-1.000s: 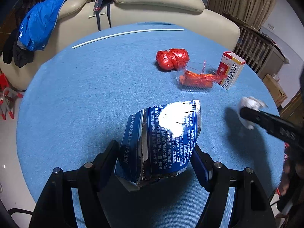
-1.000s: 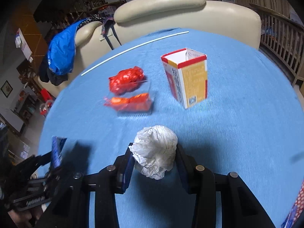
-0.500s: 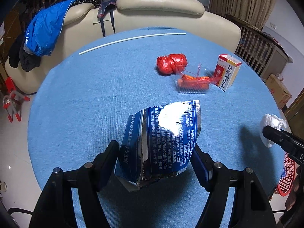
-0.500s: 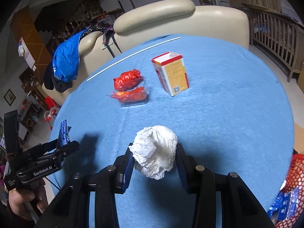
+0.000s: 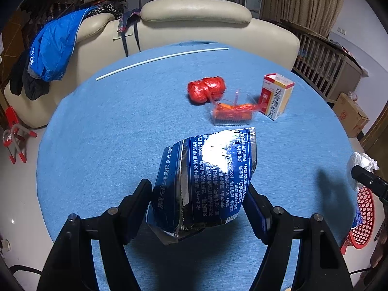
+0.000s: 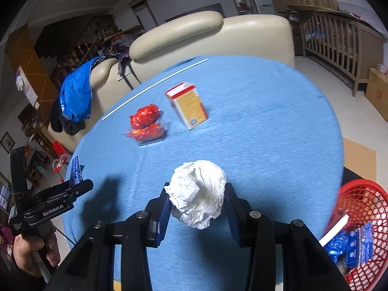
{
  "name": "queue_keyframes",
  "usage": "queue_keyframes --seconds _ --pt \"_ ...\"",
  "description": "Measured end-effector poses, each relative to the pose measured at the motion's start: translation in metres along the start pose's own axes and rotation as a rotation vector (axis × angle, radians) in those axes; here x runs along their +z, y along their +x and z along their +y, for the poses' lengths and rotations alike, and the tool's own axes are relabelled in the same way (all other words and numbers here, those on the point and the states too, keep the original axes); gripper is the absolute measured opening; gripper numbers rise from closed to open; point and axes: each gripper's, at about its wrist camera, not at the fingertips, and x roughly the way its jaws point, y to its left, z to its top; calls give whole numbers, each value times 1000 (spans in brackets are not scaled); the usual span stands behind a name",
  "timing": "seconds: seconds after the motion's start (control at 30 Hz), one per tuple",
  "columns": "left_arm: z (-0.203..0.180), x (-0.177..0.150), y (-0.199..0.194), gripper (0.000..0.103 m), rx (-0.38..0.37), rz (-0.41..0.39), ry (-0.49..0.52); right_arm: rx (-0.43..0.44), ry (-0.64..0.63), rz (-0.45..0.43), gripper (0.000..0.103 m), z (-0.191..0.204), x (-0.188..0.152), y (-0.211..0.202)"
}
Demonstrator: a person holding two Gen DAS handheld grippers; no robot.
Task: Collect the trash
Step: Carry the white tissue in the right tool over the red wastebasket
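Note:
My left gripper point(image 5: 197, 194) is shut on a crumpled blue foil bag point(image 5: 206, 181) with white print, held above the round blue table point(image 5: 109, 133). My right gripper point(image 6: 196, 203) is shut on a crumpled white paper ball point(image 6: 198, 194), near the table's right edge. A red mesh basket point(image 6: 359, 225) with blue wrappers inside stands low at the right, beyond the table's edge. In the left wrist view the paper ball point(image 5: 361, 162) shows at the far right above the basket point(image 5: 363, 220). The left gripper point(image 6: 77, 185) with the bag point(image 6: 76, 169) appears at the left of the right wrist view.
On the table lie a red crumpled wrapper point(image 5: 206, 88), a clear tray with red wrapping point(image 5: 231, 111), a red, white and yellow carton point(image 5: 276, 95) and a long white rod point(image 5: 160, 59). A cream sofa point(image 5: 194, 29) with a blue jacket point(image 5: 53, 48) stands behind.
My right gripper has carried the paper ball rightward from over the table toward its right edge, bringing the red basket into view. The left gripper has drawn back slightly with the bag.

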Motion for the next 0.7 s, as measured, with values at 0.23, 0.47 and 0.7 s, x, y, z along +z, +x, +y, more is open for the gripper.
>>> queue_keyframes --seconds 0.23,0.47,0.7 --pt "-19 1 -3 75 -29 -9 32 -66 66 -35 44 -38 -8 -29" --pt "-42 1 -4 75 -49 -15 75 -161 155 -70 44 -93 -21 -64" --pt "-72 0 -8 75 -72 -19 137 -260 249 -94 44 -150 -40 -94"
